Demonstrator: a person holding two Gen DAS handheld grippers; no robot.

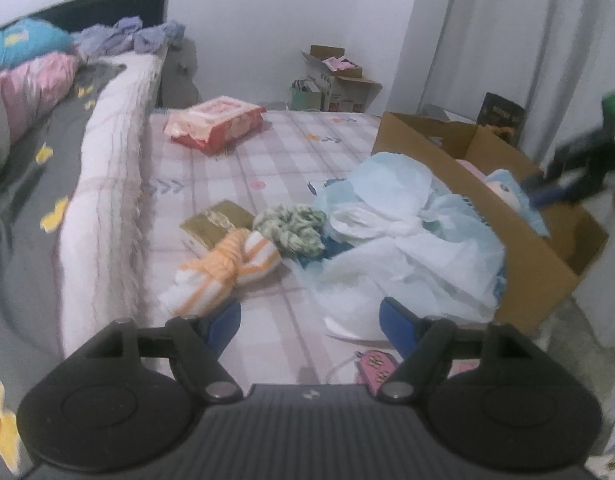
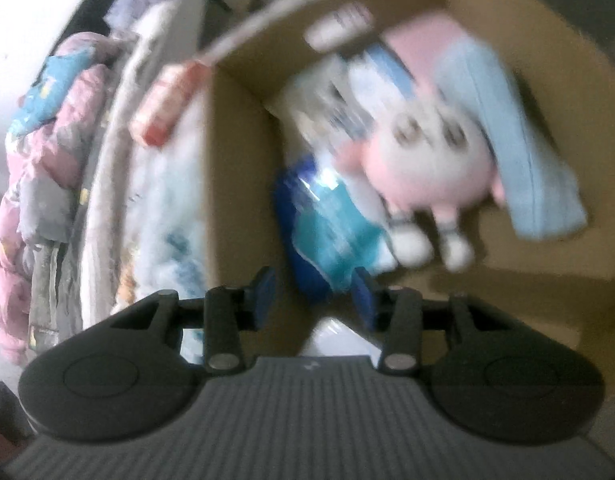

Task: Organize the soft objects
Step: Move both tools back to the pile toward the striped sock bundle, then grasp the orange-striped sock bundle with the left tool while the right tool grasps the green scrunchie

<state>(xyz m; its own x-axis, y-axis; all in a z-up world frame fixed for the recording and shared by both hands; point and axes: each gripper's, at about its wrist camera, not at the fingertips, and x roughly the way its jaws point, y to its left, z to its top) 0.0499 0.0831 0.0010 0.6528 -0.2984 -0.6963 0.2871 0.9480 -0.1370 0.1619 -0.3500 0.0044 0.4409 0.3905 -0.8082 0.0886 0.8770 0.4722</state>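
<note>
On the checked bedsheet point(image 1: 267, 152) lie an orange-striped sock bundle point(image 1: 223, 268), a green knitted piece point(image 1: 293, 226) and a heap of pale blue-white plastic bags point(image 1: 399, 236). My left gripper point(image 1: 311, 324) is open and empty, low over the sheet in front of them. A cardboard box point(image 1: 547, 264) stands at the right. My right gripper point(image 2: 315, 296) is over the box point(image 2: 243, 168); it is open around a blue and teal packet point(image 2: 327, 224). A pink plush toy point(image 2: 423, 164) and a light blue cloth point(image 2: 519, 152) lie inside.
A red wipes pack point(image 1: 215, 122) and an olive packet point(image 1: 215, 220) lie on the sheet. A rolled white blanket point(image 1: 107, 184) borders the left, with bedding behind. Boxes point(image 1: 339, 80) stand by the far wall. The right gripper shows at the right edge point(image 1: 587, 160).
</note>
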